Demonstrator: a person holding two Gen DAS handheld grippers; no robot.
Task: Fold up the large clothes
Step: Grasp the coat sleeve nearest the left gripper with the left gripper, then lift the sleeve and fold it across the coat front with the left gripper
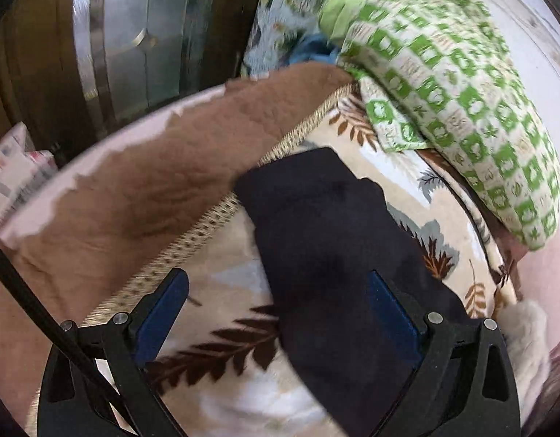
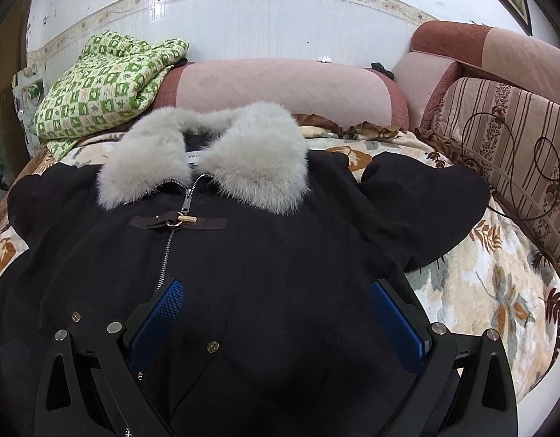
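Observation:
A black coat (image 2: 265,255) with a grey fur collar (image 2: 207,160) lies face up on a leaf-patterned blanket (image 2: 498,284), zipped, with a toggle strap across the chest. Its right sleeve (image 2: 425,200) spreads toward the striped cushion. My right gripper (image 2: 276,313) is open and hovers over the coat's front, fingers apart. In the left wrist view a black sleeve (image 1: 327,240) lies on the blanket (image 1: 225,291). My left gripper (image 1: 278,306) is open, with the sleeve running between its blue pads; its right pad (image 1: 389,313) is over the cloth.
A folded green-checked quilt (image 2: 101,83) sits at the bed's far left, also in the left wrist view (image 1: 458,98). Pink bolsters (image 2: 280,87) line the wall. A striped cushion (image 2: 512,153) stands on the right. A brown bed edge (image 1: 116,189) and a metal cabinet (image 1: 134,43) lie to the left.

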